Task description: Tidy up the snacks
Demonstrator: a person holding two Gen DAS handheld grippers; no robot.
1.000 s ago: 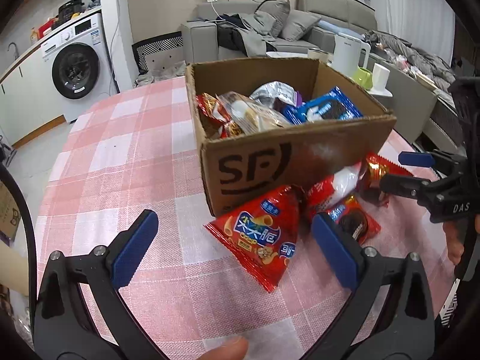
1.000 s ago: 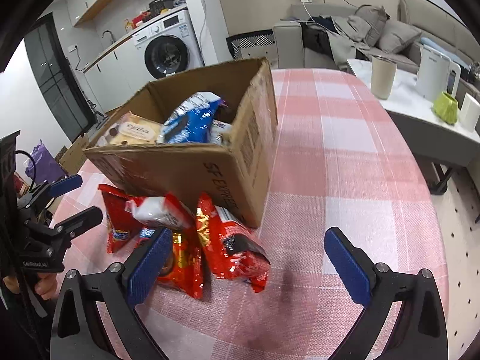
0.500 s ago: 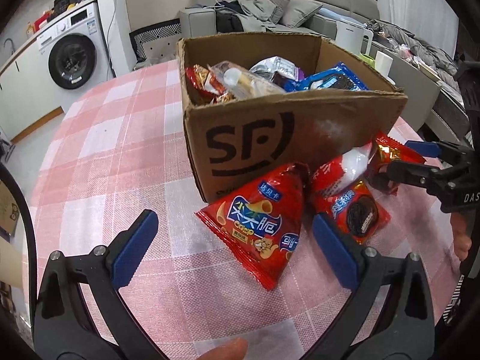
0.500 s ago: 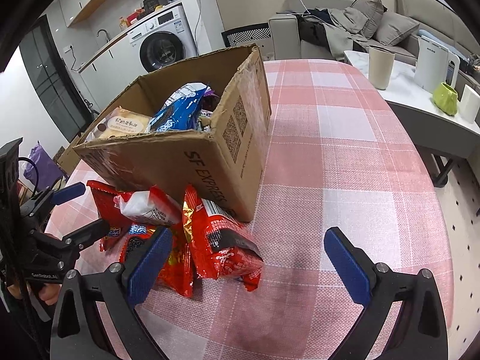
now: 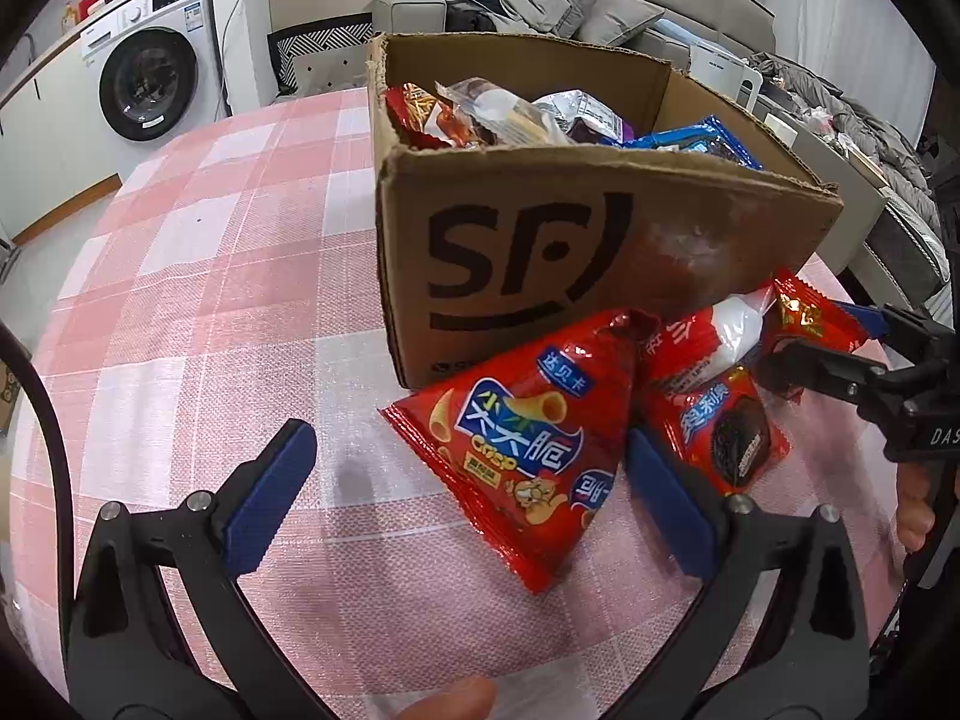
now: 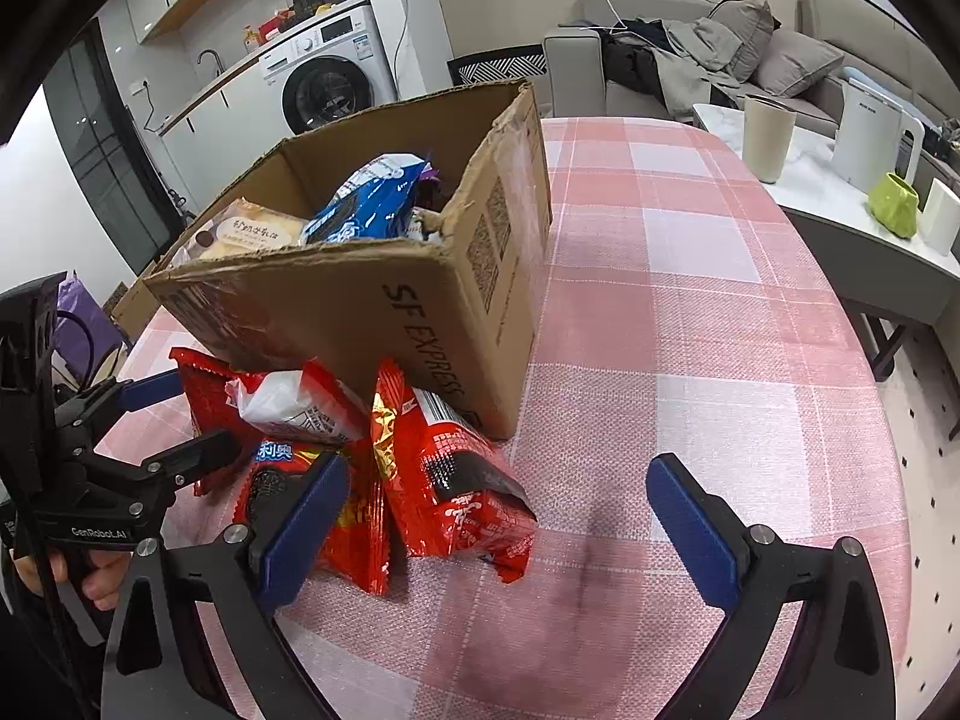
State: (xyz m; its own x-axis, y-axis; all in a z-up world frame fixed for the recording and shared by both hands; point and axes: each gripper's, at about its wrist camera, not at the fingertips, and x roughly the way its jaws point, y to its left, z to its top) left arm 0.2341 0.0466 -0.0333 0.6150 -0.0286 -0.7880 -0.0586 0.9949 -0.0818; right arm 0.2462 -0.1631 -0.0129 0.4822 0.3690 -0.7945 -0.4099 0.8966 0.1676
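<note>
Ahead, red crisp bag (image 5: pixel 528 438) between spread left claw (image 5: pixel 462 480), beside box (image 5: pixel 576 252)

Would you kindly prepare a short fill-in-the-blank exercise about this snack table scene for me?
1. The cardboard box bears the big black letters ____.
2. The left gripper has its fingers spread ____, holding nothing.
3. The chip bag leaning on the box is mainly ____ in color.
4. The tablecloth has a pink and white ____ pattern.

Missing words: SF; open; red; checked
</note>
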